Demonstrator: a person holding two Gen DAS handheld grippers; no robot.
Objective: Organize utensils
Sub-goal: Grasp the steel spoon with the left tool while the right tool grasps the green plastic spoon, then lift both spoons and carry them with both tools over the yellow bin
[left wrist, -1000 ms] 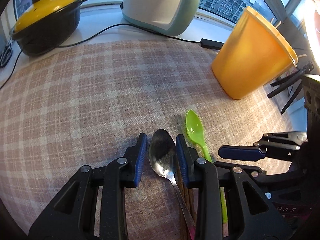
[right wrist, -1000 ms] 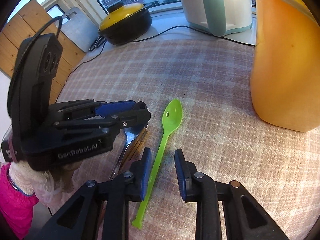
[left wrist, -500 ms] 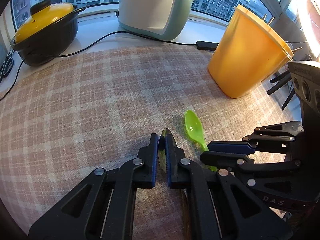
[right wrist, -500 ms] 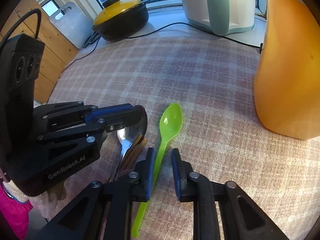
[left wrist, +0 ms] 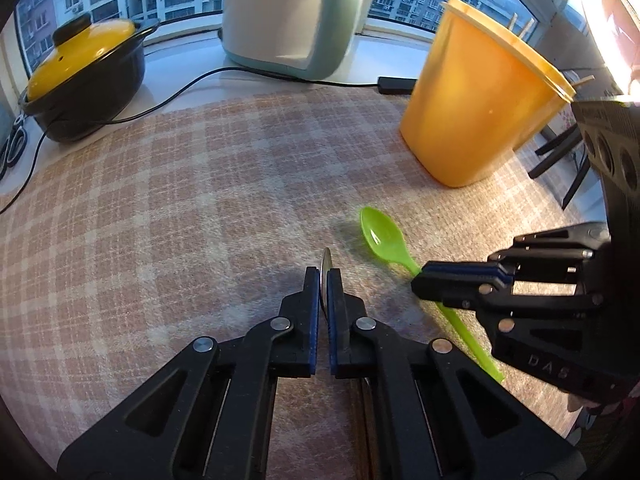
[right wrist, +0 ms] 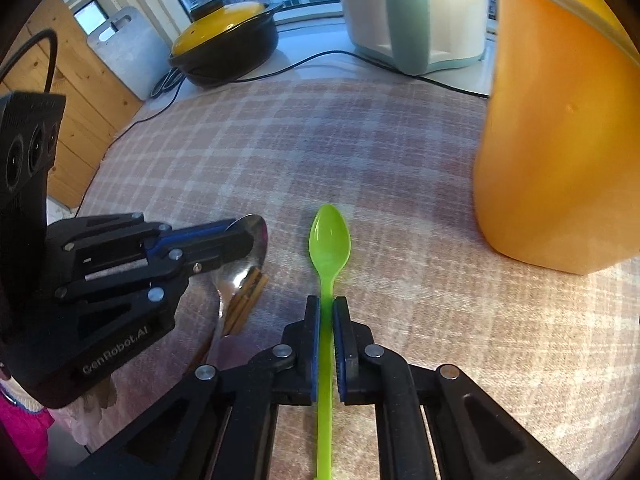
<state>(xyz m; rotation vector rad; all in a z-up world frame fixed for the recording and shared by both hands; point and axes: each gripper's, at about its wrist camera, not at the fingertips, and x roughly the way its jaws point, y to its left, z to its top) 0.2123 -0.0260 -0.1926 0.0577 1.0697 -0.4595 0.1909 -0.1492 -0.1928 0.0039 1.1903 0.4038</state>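
My left gripper [left wrist: 324,276] is shut on a metal spoon [left wrist: 326,261], held edge-on between the blue pads; its bowl also shows in the right wrist view [right wrist: 252,256]. Brown chopsticks [right wrist: 246,300] lie under that spoon. My right gripper [right wrist: 327,304] is shut on the handle of a green plastic spoon [right wrist: 330,240], whose bowl points away from me; it also shows in the left wrist view [left wrist: 382,236]. The right gripper [left wrist: 460,280] sits just right of the left one. An orange container [left wrist: 476,108] stands at the far right on the checked cloth.
A black pot with a yellow lid [left wrist: 84,80] stands at the far left on the windowsill. A mint-and-white appliance [left wrist: 288,16] stands at the back, its black cord [left wrist: 168,100] trailing across the sill. The checked tablecloth [left wrist: 180,200] covers the table.
Both grippers have closed: the left onto the metal spoon, which turned edge-on, the right onto the green spoon's handle. Both spoons now sit lifted slightly in the jaws.
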